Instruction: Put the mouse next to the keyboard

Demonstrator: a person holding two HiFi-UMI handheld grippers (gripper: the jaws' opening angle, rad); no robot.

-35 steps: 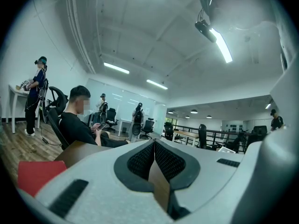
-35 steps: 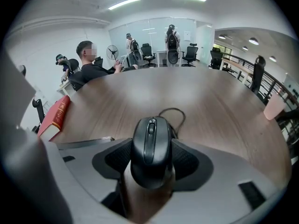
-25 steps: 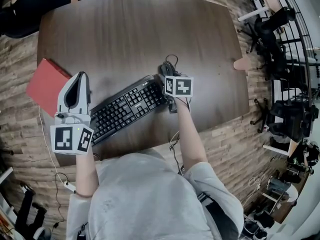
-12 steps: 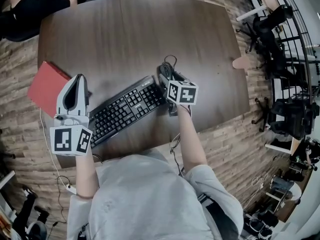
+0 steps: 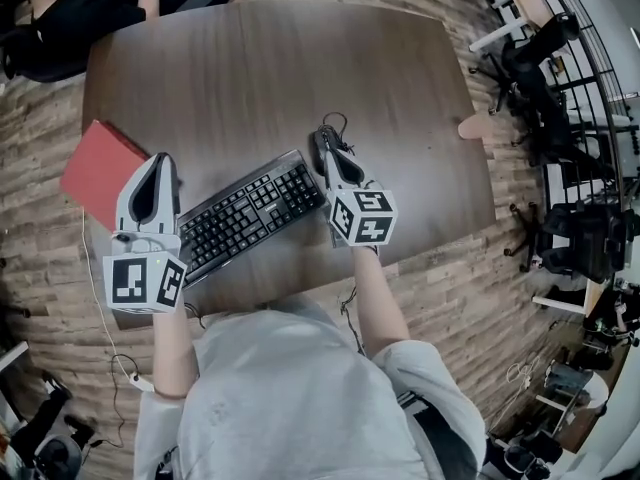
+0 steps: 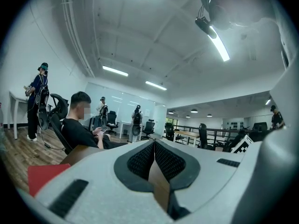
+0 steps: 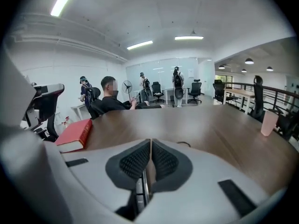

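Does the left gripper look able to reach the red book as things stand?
Probably yes: the red book lies close beside the left gripper, nothing between them, though its jaws are together.

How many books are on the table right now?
1: a red book lying at the left edge of the table, left of the keyboard. No other book shows, though the person's body hides the near edge.
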